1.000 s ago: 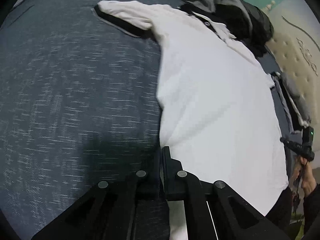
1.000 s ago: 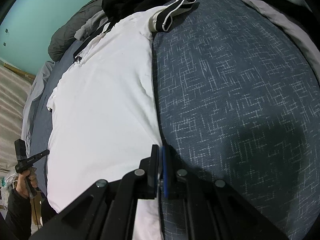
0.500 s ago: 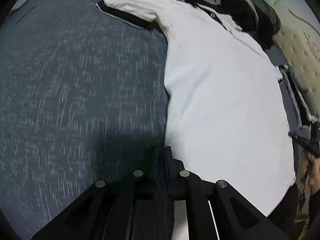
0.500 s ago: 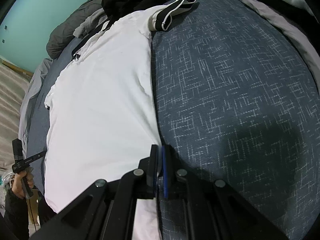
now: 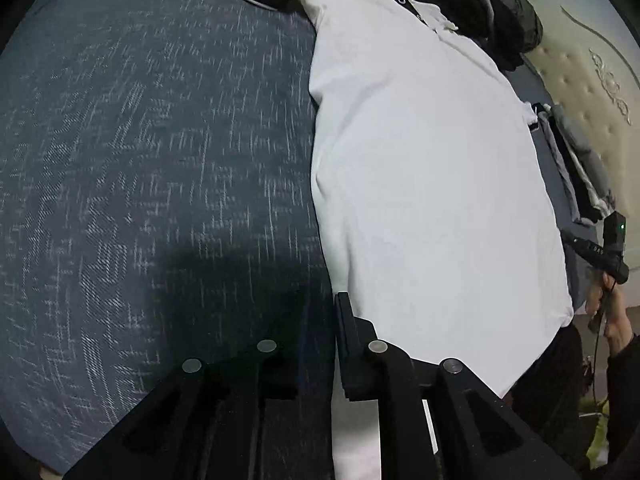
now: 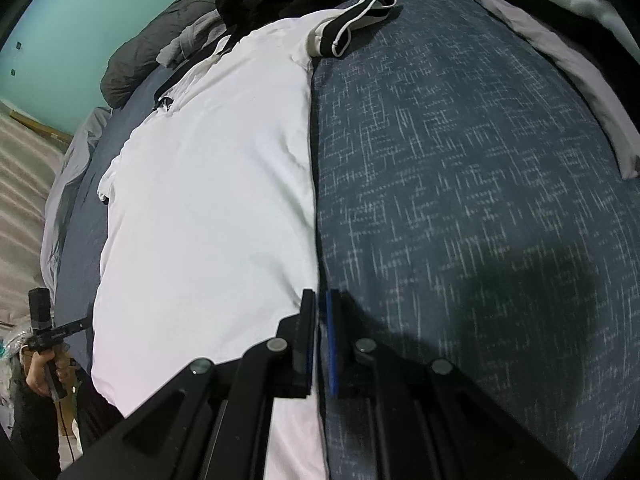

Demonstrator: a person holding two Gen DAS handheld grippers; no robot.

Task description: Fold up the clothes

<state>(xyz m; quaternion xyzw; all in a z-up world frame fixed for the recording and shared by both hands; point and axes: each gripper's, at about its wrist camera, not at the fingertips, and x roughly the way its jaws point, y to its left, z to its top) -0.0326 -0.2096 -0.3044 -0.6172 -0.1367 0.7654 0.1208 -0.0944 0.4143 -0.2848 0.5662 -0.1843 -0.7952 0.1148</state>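
Bedspread of dark blue flecked weave [image 5: 140, 160] carries the white polo shirt with black-trimmed sleeves [image 5: 420, 180], its long axis running away from both grippers. Left gripper [image 5: 320, 320], jaws just parting, flanks the left hem corner; right gripper [image 6: 321, 320] pinches the right corner.

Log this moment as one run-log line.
shirt: flat on bed | left gripper: jaws just opening, off hem | right gripper: shut at hem

— Both matte black plastic left tongs [image 5: 320, 320] and right tongs [image 6: 320, 320] carry round silver screw heads on angular arms.
— The right ones have blue pads. A dark sleeve [image 5: 624, 364] covers the wrist.
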